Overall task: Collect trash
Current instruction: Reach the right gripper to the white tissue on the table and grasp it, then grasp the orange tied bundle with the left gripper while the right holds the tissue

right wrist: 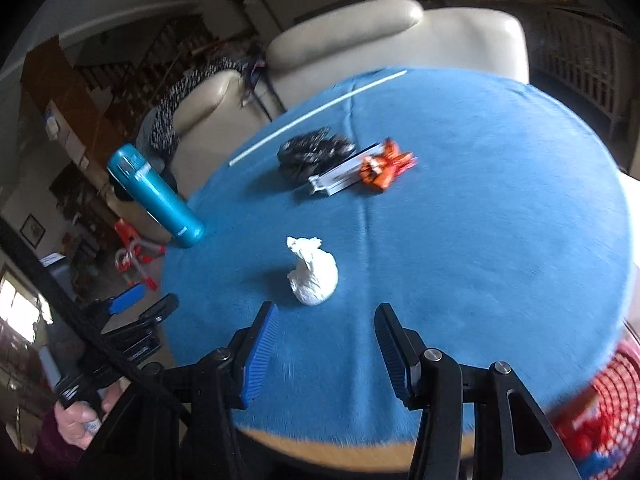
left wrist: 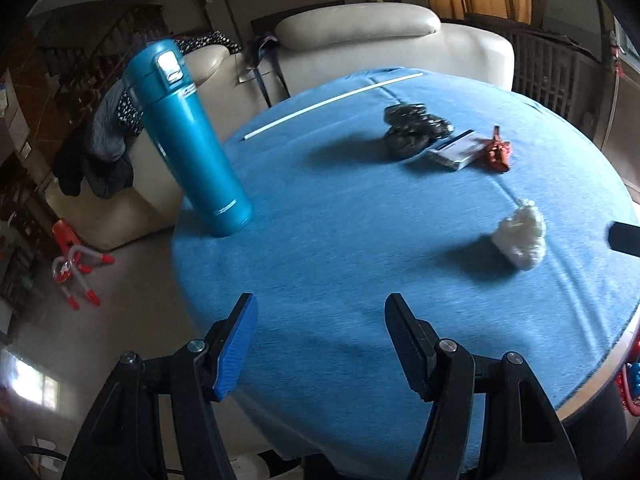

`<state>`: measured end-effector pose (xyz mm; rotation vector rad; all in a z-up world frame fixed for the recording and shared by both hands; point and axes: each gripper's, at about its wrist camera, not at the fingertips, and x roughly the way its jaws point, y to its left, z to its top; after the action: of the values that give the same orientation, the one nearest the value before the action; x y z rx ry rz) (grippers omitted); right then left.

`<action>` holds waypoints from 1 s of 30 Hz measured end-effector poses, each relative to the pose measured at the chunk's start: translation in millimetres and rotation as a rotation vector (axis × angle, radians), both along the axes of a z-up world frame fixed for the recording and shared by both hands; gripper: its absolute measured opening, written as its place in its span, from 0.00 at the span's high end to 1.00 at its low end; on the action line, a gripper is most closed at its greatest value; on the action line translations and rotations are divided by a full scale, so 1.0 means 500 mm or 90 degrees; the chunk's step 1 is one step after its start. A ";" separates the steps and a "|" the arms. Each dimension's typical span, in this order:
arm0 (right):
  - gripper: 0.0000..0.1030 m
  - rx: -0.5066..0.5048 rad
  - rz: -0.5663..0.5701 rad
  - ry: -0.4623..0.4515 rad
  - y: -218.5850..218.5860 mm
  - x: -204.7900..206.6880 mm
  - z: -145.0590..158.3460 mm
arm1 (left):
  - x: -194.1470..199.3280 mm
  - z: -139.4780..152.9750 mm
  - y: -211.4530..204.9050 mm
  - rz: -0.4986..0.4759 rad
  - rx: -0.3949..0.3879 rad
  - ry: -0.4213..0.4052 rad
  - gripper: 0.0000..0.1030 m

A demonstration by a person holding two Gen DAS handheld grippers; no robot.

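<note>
- Looking from the left wrist, the left claw (left wrist: 320,344) is apart and holds nothing over the blue desk (left wrist: 360,240). A white paper ball (left wrist: 520,236) lies ahead to its right; black bag (left wrist: 414,130), small box (left wrist: 458,150) and orange wrapper (left wrist: 498,152) lie farther off.
- From the right wrist, the right claw (right wrist: 326,350) is apart and empty, with the paper ball just ahead. No trash looks picked up yet. A red basket (right wrist: 612,392) sits right of this claw; I cannot tell what is inside.
</note>
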<state>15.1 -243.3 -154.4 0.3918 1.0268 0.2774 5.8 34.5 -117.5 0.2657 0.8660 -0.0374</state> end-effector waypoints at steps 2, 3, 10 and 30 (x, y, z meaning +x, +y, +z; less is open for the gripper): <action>0.48 0.004 0.014 0.014 0.021 0.033 -0.021 | 0.004 -0.004 0.009 0.001 0.004 0.001 0.35; 0.48 0.005 0.020 0.022 0.033 0.052 -0.033 | 0.004 -0.005 0.010 0.001 0.005 0.001 0.35; 0.53 0.000 0.027 0.081 0.088 0.147 -0.118 | 0.012 -0.013 0.014 -0.006 0.005 0.013 0.35; 0.73 0.002 -0.107 0.012 -0.127 -0.060 -0.058 | 0.174 0.025 -0.252 -0.185 -0.075 0.042 0.35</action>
<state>-15.0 -307.0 -183.3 0.4821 1.0057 0.1242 92.7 -91.3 -104.9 0.2799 0.8816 -0.3687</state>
